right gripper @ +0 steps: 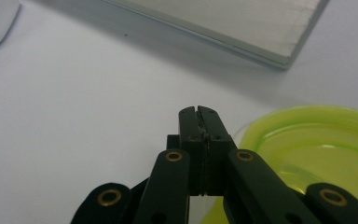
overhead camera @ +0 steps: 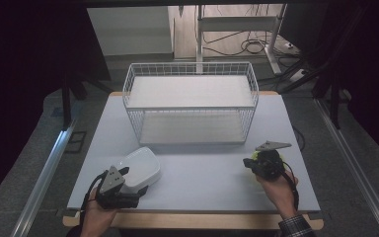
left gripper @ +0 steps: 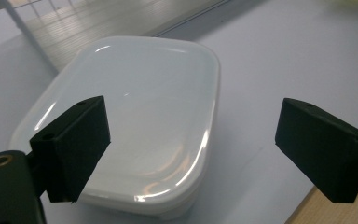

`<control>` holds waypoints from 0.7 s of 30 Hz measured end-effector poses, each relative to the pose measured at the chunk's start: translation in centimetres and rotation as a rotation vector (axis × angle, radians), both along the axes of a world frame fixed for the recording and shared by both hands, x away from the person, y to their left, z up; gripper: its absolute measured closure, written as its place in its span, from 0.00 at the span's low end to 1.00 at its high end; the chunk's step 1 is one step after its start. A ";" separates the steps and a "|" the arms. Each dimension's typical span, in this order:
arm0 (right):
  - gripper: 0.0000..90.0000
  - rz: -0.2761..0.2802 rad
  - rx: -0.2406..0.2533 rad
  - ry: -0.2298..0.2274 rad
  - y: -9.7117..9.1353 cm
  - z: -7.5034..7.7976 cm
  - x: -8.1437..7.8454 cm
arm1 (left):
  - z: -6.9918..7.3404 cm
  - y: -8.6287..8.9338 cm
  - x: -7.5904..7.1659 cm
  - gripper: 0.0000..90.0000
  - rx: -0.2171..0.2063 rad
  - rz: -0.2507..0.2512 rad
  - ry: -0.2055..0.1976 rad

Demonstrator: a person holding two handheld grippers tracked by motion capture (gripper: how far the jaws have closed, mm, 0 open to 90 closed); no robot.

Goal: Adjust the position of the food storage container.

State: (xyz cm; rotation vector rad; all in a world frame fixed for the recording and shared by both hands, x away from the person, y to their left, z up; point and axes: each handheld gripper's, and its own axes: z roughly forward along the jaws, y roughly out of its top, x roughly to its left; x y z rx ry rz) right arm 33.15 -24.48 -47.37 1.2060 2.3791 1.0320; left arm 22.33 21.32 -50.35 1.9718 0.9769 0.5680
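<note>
Low over the table, the left gripper (left gripper: 191, 154) gapes around the white container (left gripper: 135, 121), while the right gripper (right gripper: 199, 112) is pressed together beside the green lid (right gripper: 317, 144).

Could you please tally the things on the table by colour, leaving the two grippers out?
White: 2, the lidded box and the wire basket.
Yellow-green: 1, the bowl.
Total: 3.
</note>
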 end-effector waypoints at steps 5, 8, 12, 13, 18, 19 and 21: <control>0.95 0.058 -0.009 -0.036 1.3 0.2 -0.6 | 0.2 2.1 0.3 0.15 0.006 0.049 0.022; 0.93 0.074 -0.008 -0.036 1.7 0.1 -0.6 | 0.4 3.0 0.3 0.22 0.004 0.076 0.020; 0.92 0.097 -0.010 -0.036 2.2 0.1 -0.7 | 0.9 5.2 0.0 0.50 -0.001 0.164 0.025; 0.92 0.101 -0.006 -0.039 2.3 0.1 -0.8 | 0.9 5.5 0.1 0.58 -0.009 0.173 0.032; 0.94 0.099 -0.008 -0.051 2.7 0.2 -1.0 | 0.0 7.2 0.8 0.82 -0.046 0.231 0.114; 0.94 0.101 -0.014 -0.058 2.8 0.2 -1.0 | -0.6 7.7 1.3 0.87 -0.053 0.243 0.157; 0.94 0.104 -0.018 -0.056 3.0 0.1 -1.0 | -1.0 7.7 1.6 0.92 -0.059 0.239 0.185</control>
